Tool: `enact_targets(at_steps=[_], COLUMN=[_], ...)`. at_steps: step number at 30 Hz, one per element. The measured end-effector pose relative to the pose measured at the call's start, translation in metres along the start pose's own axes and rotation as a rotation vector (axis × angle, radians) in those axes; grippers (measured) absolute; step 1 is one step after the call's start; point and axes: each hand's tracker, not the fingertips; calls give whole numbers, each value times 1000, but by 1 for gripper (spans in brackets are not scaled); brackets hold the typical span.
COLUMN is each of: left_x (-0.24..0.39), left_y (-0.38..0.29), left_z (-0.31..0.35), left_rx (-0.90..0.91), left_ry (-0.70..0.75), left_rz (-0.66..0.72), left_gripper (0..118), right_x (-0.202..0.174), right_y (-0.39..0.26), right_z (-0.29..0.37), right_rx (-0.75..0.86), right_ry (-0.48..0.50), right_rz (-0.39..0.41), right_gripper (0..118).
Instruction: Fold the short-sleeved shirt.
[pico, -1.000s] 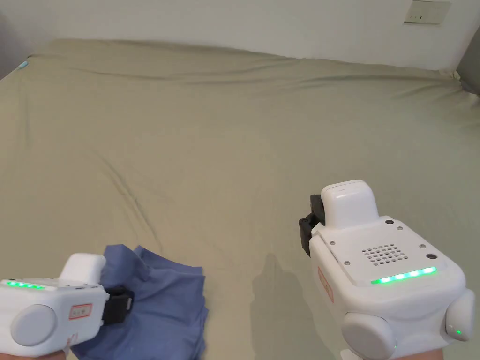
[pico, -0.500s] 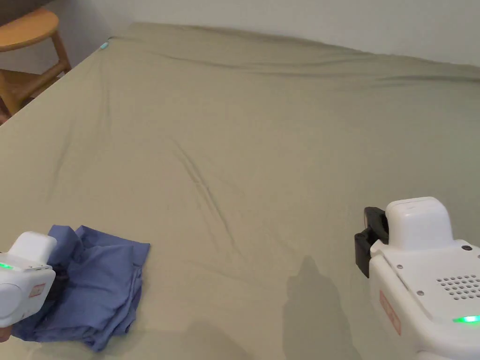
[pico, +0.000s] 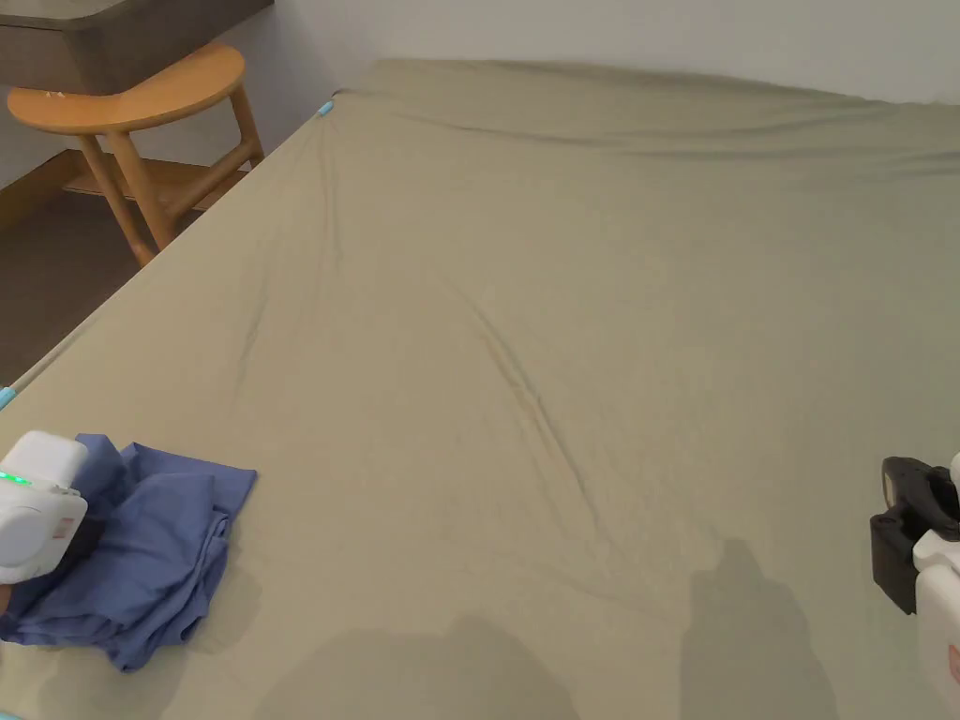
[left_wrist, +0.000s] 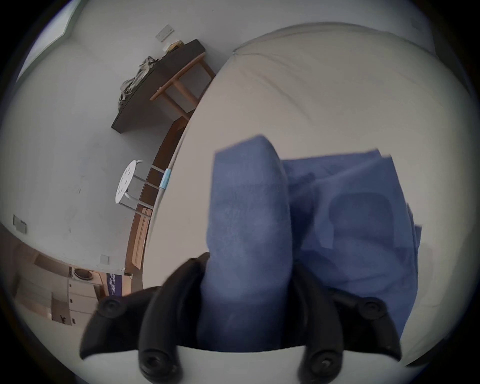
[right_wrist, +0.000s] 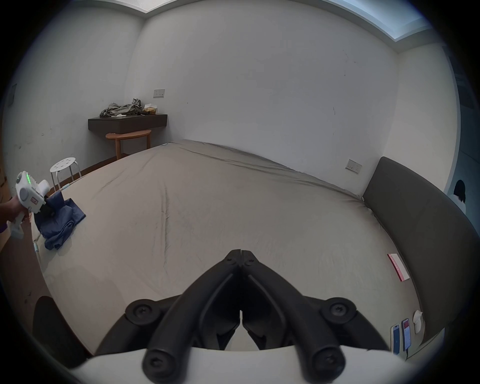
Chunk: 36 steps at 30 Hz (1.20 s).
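The blue short-sleeved shirt (pico: 150, 553) lies bunched near the bed's front left corner, also visible as the blue shirt (right_wrist: 61, 220) far left in the right gripper view. My left gripper (pico: 80, 548) is shut on a thick fold of the shirt (left_wrist: 249, 233), which rises between its black jaws. My right gripper (right_wrist: 241, 253) hovers over bare sheet at the right, jaws pressed together and holding nothing; its black front (pico: 905, 534) shows at the head view's right edge.
The olive bed sheet (pico: 562, 328) is wide and lightly creased. A wooden stool (pico: 131, 103) and a dark shelf (right_wrist: 127, 122) stand past the left edge, with a white stool (right_wrist: 63, 163). A dark headboard (right_wrist: 415, 220), phones (right_wrist: 401, 337) and a red-edged card (right_wrist: 398, 267) are at right.
The head camera has swung left, so the stool and bed edge came into view. The left gripper keeps its hold on the shirt near the corner; the right gripper sits farther right in frame.
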Motion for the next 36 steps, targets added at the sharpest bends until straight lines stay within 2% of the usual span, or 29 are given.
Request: enact_targets(at_steps=[3, 4, 9, 16, 20, 22, 23, 24, 25, 27, 31, 36], left_x=[-12, -14, -8, 74, 139, 171, 186, 200, 212, 241, 284, 322], left_y=[20, 27, 67, 69, 44, 36, 33, 29, 25, 19, 6, -11], left_z=[42, 61, 180, 339, 400, 420, 424, 431, 437, 442, 456, 461], left_rx=[190, 258, 580, 1000, 1101, 1093, 1079, 1081, 1087, 1127, 1154, 1145], left_ry=[102, 91, -13, -190, -295, -356, -389, -420, -428, -404, -405, -397], left_rz=[87, 136, 312, 397, 448, 422, 411, 394, 390, 401, 320, 196], left_gripper=[99, 102, 102, 102, 102, 100, 97, 83, 64, 11, 1, 0], right_x=[8, 11, 32, 78, 98, 104, 107, 110, 112, 115, 117, 111], right_y=[4, 5, 17, 38, 49, 49, 48, 46, 44, 38, 19, 3], right_z=[3, 5, 26, 81, 119, 136, 144, 150, 155, 165, 175, 179], right_rx=[8, 12, 67, 201, 274, 312, 324, 333, 337, 348, 357, 362], right_ry=[-7, -9, -29, -77, -108, -131, -135, -140, -145, -148, -157, -174], right_rz=[-6, -11, -25, -36, -44, -36, -31, -27, -27, -34, -41, -48], right_gripper=[0, 0, 0, 0, 0, 0, 0, 0, 0, 0, 0, 0])
